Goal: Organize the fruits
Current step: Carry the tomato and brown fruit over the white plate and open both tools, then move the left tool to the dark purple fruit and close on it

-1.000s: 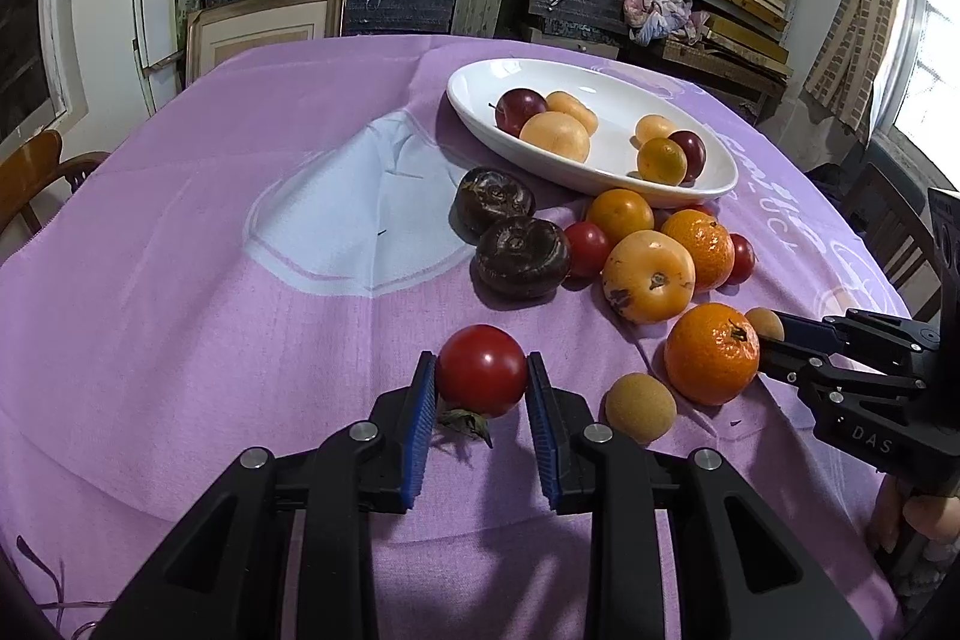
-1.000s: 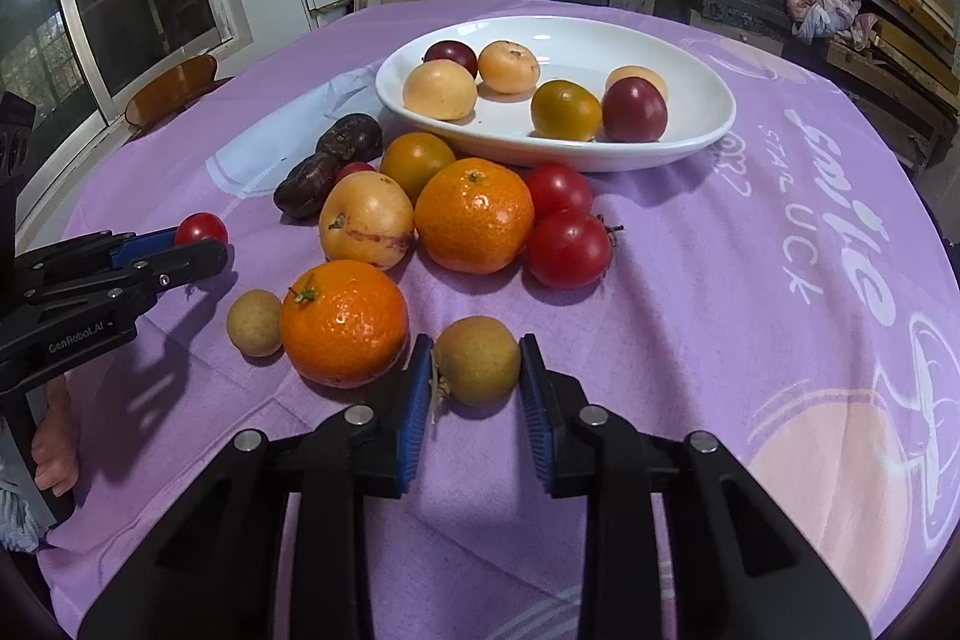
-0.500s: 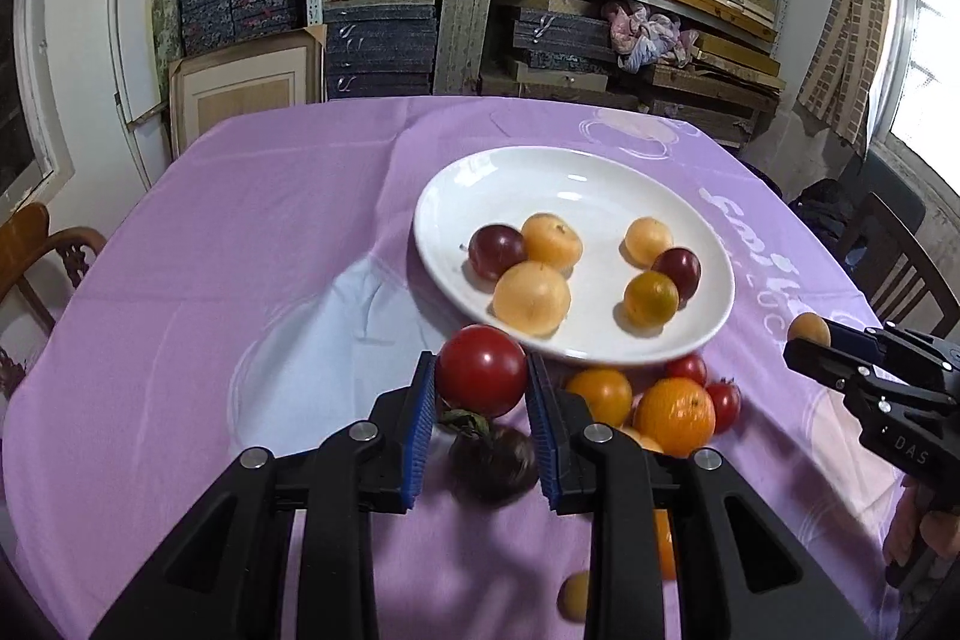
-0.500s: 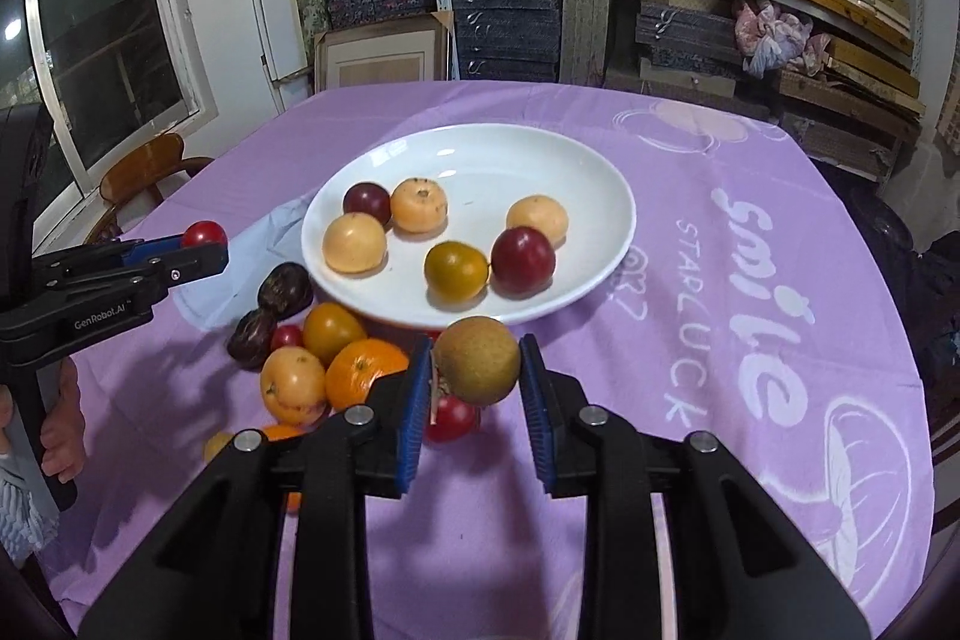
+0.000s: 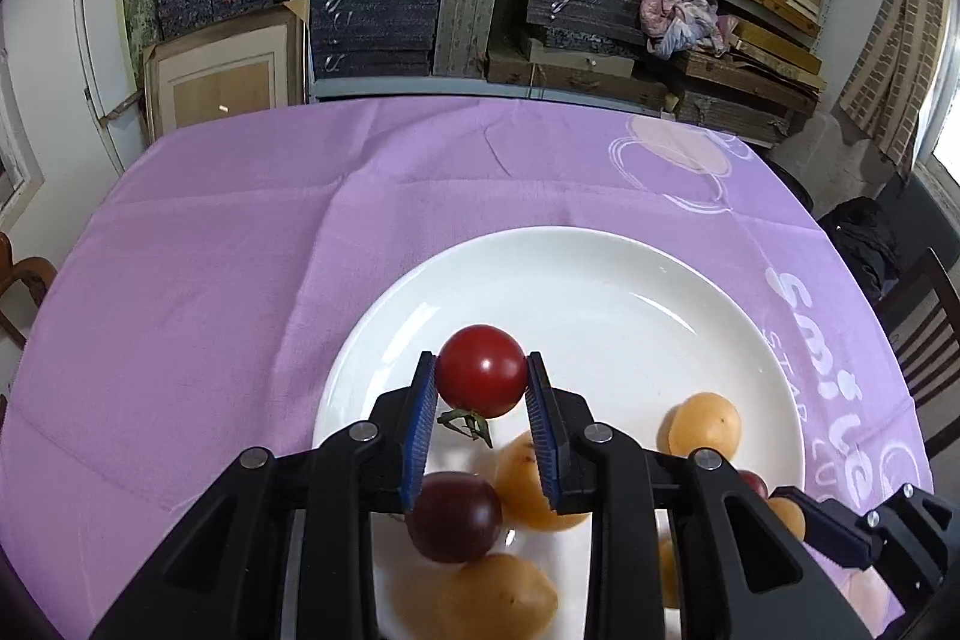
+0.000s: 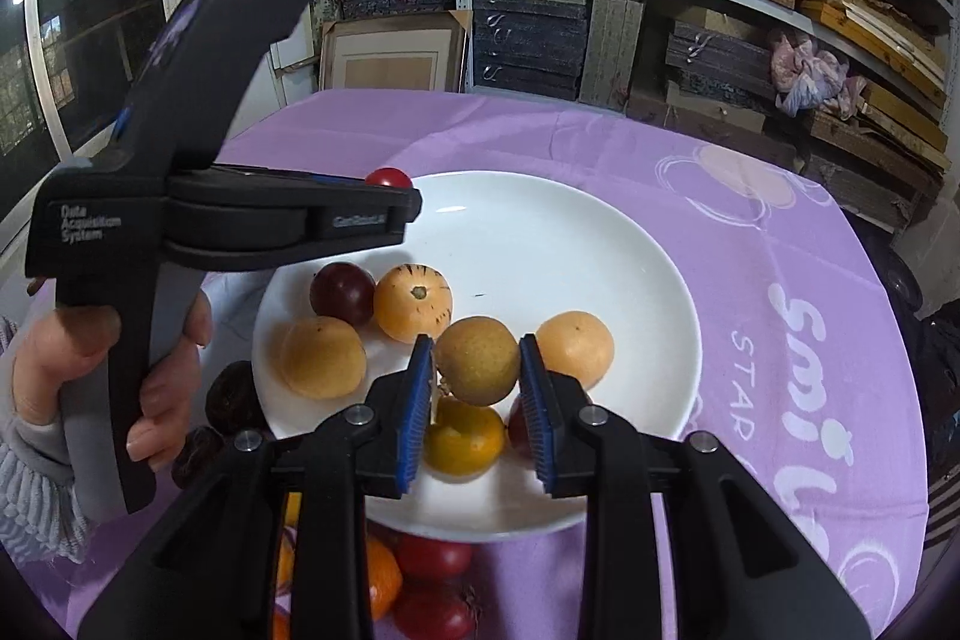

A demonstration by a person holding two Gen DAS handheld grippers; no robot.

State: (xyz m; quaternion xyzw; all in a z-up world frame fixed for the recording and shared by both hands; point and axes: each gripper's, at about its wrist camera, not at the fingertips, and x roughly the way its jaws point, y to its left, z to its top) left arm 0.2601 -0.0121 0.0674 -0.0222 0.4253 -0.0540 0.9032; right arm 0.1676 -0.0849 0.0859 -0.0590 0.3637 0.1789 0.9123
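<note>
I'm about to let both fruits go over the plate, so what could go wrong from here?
1. The red tomato in the left gripper hangs above the white plate; released there, it may bounce and roll.
2. The brownish fruit in the right gripper sits over the yellow-orange fruit, which it may knock.
3. Both grippers crowd the plate and could collide.

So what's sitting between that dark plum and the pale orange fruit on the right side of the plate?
In the right wrist view, a striped orange fruit lies between the plum and the pale orange fruit, touching the plum, on the white plate.
</note>
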